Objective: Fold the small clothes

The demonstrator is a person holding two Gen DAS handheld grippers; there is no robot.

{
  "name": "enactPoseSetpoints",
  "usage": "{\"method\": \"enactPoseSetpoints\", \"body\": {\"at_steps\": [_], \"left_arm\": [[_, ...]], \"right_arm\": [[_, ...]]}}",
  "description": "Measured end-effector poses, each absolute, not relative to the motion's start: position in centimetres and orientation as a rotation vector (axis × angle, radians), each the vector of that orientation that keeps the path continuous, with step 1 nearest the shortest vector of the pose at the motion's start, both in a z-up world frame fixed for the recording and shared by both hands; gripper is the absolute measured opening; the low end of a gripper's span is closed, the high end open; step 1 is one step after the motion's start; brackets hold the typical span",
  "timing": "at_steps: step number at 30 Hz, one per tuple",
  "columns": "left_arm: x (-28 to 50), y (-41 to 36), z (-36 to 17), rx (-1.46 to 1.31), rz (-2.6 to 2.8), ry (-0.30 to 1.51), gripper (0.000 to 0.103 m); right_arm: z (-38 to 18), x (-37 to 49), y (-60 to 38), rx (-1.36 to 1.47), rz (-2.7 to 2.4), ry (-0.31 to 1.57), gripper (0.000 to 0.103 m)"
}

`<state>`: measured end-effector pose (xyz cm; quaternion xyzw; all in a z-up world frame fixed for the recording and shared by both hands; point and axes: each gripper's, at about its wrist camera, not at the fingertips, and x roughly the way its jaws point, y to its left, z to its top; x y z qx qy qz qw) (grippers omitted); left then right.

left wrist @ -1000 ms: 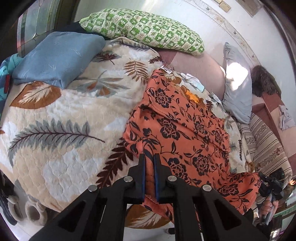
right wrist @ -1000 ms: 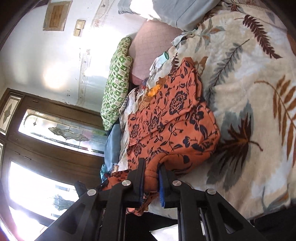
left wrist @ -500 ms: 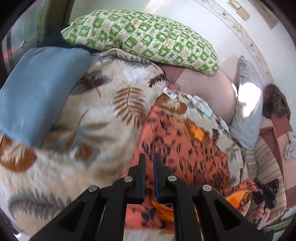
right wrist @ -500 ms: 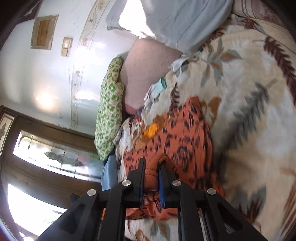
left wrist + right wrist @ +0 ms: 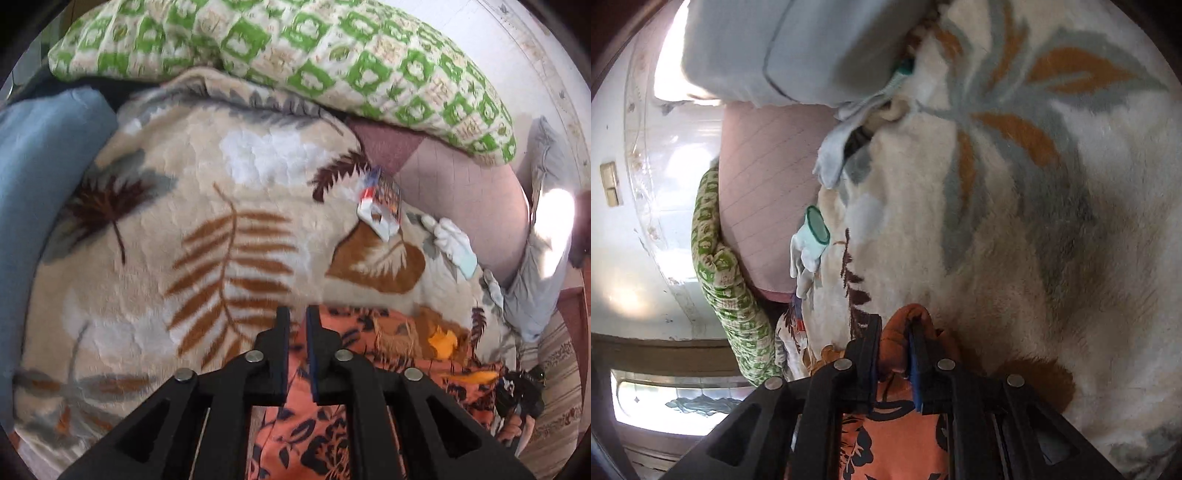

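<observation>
The left gripper (image 5: 296, 325) angles steeply down at the bed, its jaws opening a little with a thin fold of the orange floral garment (image 5: 373, 398) between the pads; whether they still press it cannot be told. The garment spreads below and to the right of these fingers, its top edge lying just past their tips. Ahead and to the left stretches a wide bare sweep of leaf-print blanket (image 5: 192, 236), bounded far ahead by the green checked pillow (image 5: 295, 55) and at the far left by a blue cushion (image 5: 40, 173). Ahead to the right, a small printed packet (image 5: 382, 210) and a pale glove (image 5: 454, 247) lie near the blanket's edge. The right gripper (image 5: 892, 343) is rolled sideways and tilts more shallowly; its jaws pinch a rounded bunch of the same orange cloth (image 5: 905, 332), which trails back beneath it. Open blanket (image 5: 1034, 221) fills the space ahead and right; a glove (image 5: 809, 243) lies ahead left, a grey pillow (image 5: 798, 51) farther on.
</observation>
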<state>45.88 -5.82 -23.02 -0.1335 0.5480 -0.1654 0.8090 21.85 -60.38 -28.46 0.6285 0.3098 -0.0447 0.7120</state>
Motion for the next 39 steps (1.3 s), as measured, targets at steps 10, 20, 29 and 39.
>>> {"method": "enactPoseSetpoints", "body": {"at_steps": [10, 20, 29, 39], "left_arm": [[41.0, -2.1, -21.2, -0.516, -0.336, 1.061, 0.078], [42.2, -8.7, -22.8, -0.173, -0.277, 1.113, 0.078], [41.7, -10.9, -23.6, 0.005, -0.308, 1.088, 0.021], [41.7, -11.9, -20.7, 0.046, -0.412, 1.038, 0.012]], "right_arm": [[-22.4, 11.3, -57.5, 1.304, -0.092, 0.365, 0.081], [-19.0, 10.7, -52.2, 1.126, -0.113, 0.489, 0.081], [-21.0, 16.6, -55.4, 0.933, -0.229, 0.657, 0.081], [-22.9, 22.4, -54.4, 0.721, -0.220, 0.758, 0.063]]}}
